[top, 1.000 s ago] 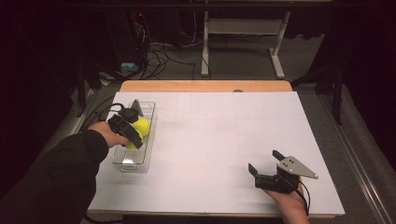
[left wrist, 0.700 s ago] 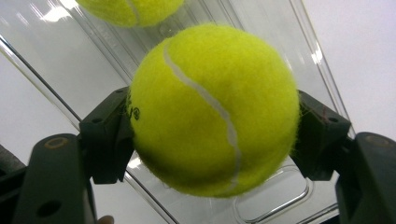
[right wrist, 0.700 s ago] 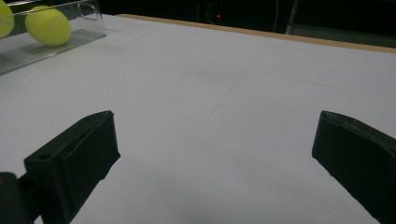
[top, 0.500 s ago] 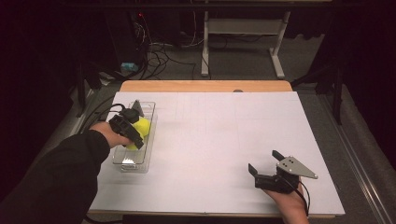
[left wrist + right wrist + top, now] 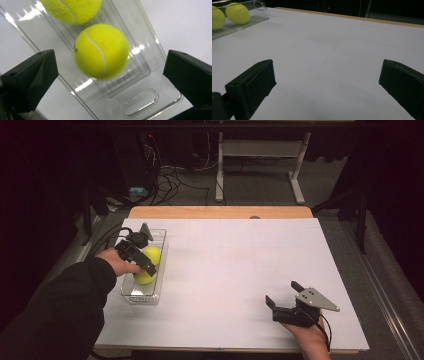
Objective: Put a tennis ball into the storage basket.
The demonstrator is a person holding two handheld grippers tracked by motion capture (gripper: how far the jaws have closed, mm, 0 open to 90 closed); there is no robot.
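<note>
Now we are watching the near tennis ball (image 5: 101, 51) lying in the clear tray (image 5: 131, 296) beside the second ball (image 5: 152, 254); our left hand-held gripper (image 5: 146, 270) is still hovering there wide open and empty, like the right hand-held gripper (image 5: 283, 299) well apart on the surface (image 5: 240, 265).

- In my left gripper view, the far tennis ball (image 5: 71, 10) at 12 o'clock is cut off by the top edge.
- The near tennis ball (image 5: 101, 50) is blurred at its lower rim.
- From above, my left gripper (image 5: 136, 255) hides part of the near tennis ball.
- In my right gripper view, a ball (image 5: 217, 18) at 10 o'clock is cut by the left edge.
</note>
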